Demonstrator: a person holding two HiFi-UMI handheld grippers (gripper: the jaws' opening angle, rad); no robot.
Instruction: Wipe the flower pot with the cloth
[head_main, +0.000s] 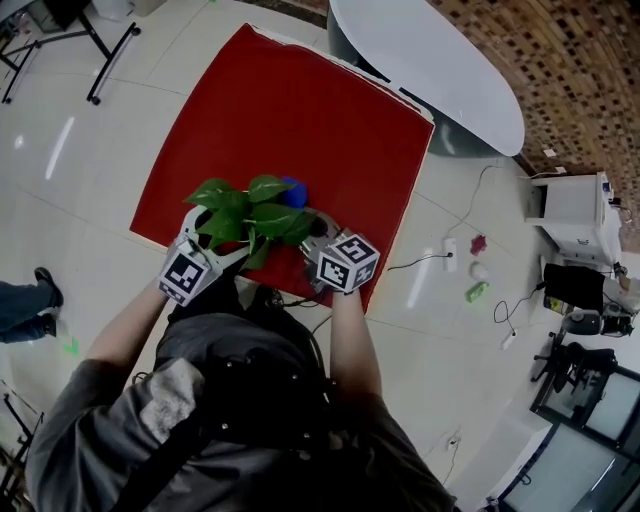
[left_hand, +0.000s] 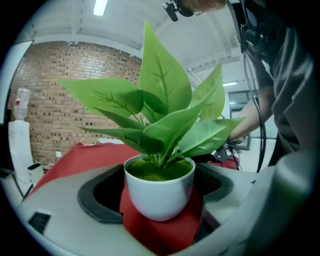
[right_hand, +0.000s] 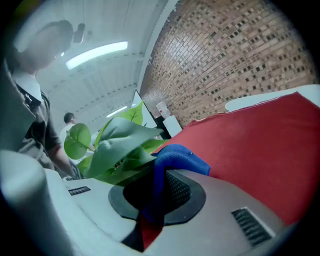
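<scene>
Flower pot (left_hand: 159, 195), white with green leaves (head_main: 250, 215), stands near the red surface's (head_main: 300, 110) near edge, clasped on both sides by the left gripper's (head_main: 212, 240) jaws. Just beside the leaves, the right gripper (head_main: 322, 232) pinches a blue cloth (right_hand: 172, 160).

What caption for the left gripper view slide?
White flower pot with green leaves on red tablecloth, between jaws of the left gripper.
</scene>
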